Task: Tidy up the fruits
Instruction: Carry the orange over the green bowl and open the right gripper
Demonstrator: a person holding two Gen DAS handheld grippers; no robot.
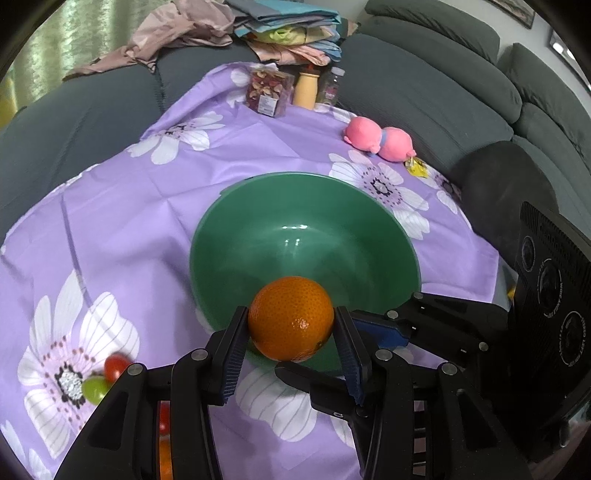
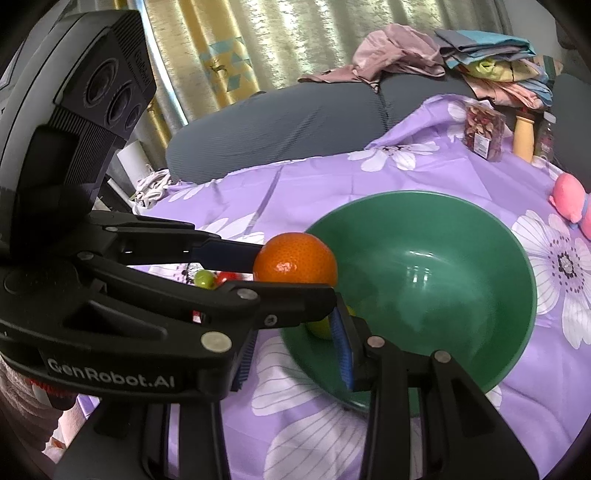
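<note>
My left gripper [image 1: 291, 317] is shut on an orange [image 1: 291, 318] and holds it over the near rim of the empty green bowl [image 1: 295, 177]. From the right wrist, the same orange [image 2: 295, 258] hangs at the left rim of the bowl [image 2: 424, 194]. My right gripper [image 2: 295, 321] sits just below and beside the left one, with a small yellow-green fruit [image 2: 322, 328] between its blue pads. The left gripper's finger partly hides that fruit. A small red fruit [image 1: 115, 364] and a green one [image 1: 94, 387] lie on the cloth to the left.
A purple floral cloth [image 1: 147, 221] covers the surface. At its far edge stand a snack bag [image 1: 267, 92], a yellow bottle [image 1: 306, 90] and a clear bottle [image 1: 330, 86]. A pink plush toy [image 1: 376, 138] lies far right. A grey sofa [image 1: 424, 92] with piled clothes [image 1: 288, 29] surrounds it.
</note>
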